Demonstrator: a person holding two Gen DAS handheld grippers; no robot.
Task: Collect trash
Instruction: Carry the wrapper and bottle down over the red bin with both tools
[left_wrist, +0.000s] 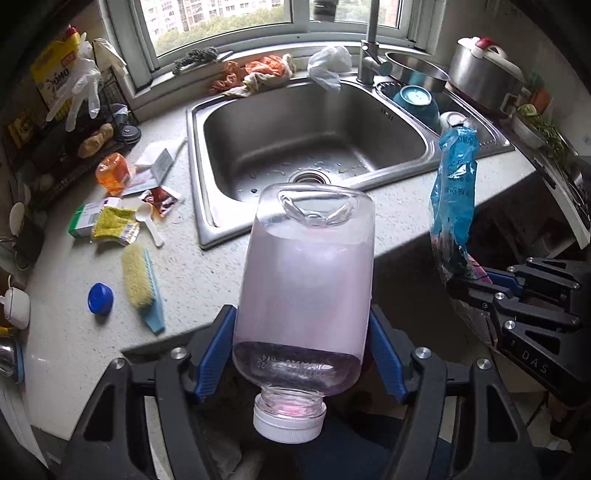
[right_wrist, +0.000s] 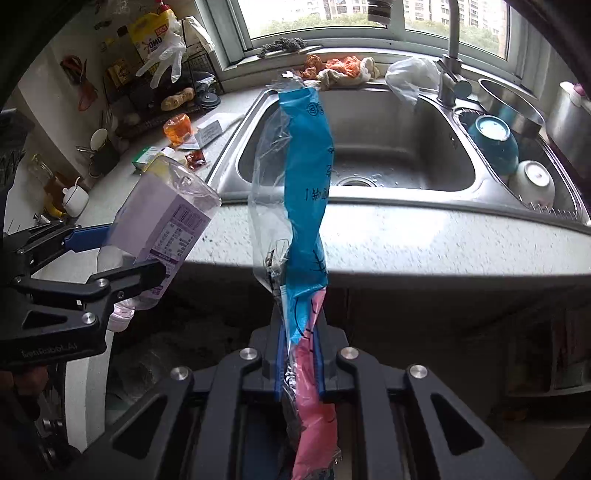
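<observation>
My left gripper (left_wrist: 301, 332) is shut on a clear plastic bottle (left_wrist: 304, 280) with a pale purple label and a white cap (left_wrist: 288, 424); its cap end points back at the camera. In the right wrist view the same bottle (right_wrist: 166, 225) hangs at the left in the left gripper (right_wrist: 122, 254). A crumpled blue, pink and clear plastic wrapper (right_wrist: 306, 206) stands up from my right gripper (right_wrist: 301, 332), which is shut on it. That wrapper (left_wrist: 454, 199) and the right gripper (left_wrist: 476, 284) show at the right of the left wrist view. Both grippers hang in front of the counter's edge.
A steel sink (left_wrist: 314, 147) is set in the speckled counter (left_wrist: 74, 332). Left of it lie a blue cap (left_wrist: 100, 298), a scrub brush (left_wrist: 142, 288), a white spoon (left_wrist: 149, 221), sachets, a small box and an orange packet (left_wrist: 112, 173). Bowls (right_wrist: 493, 142) fill the small basin.
</observation>
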